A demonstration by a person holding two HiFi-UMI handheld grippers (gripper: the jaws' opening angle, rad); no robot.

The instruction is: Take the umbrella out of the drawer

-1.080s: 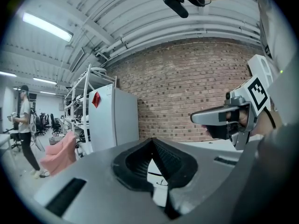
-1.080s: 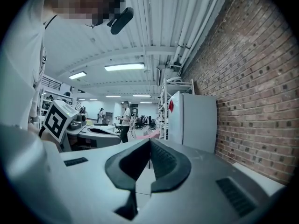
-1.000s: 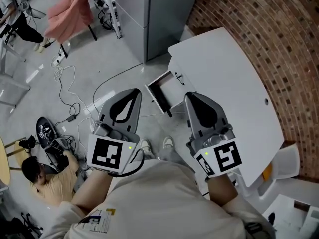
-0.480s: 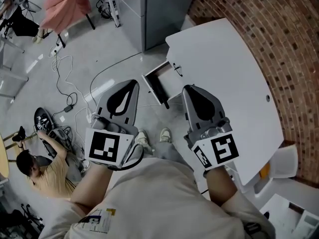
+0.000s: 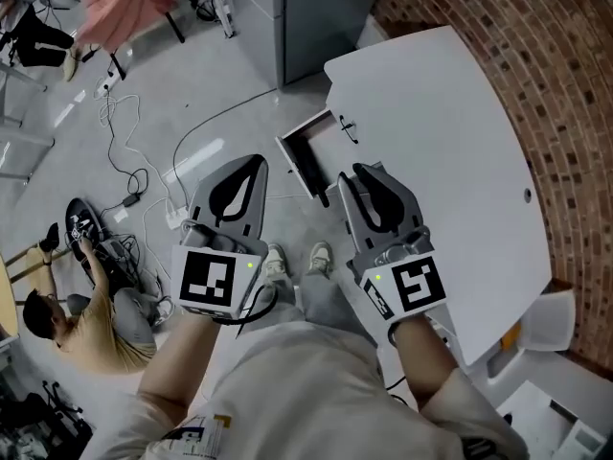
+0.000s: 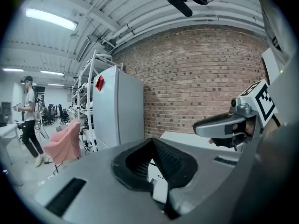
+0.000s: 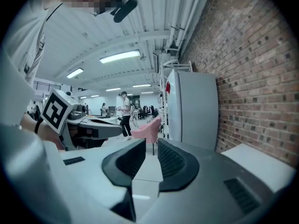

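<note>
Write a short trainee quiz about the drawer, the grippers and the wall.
1. True or false: the drawer of the white desk is shut.
2. The left gripper is shut. The right gripper is: A open and empty; B shut on an umbrella; C shut on a cable.
3. Fill in: the wall beside the desk is of ____.
Key: 1 false; 2 A; 3 brick.

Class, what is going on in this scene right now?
A person stands by a white desk, a gripper in each hand. The desk's drawer is pulled open; no umbrella can be made out in it. The left gripper is shut and empty; the right gripper has its jaws slightly apart, also empty. Neither touches the drawer.
</note>
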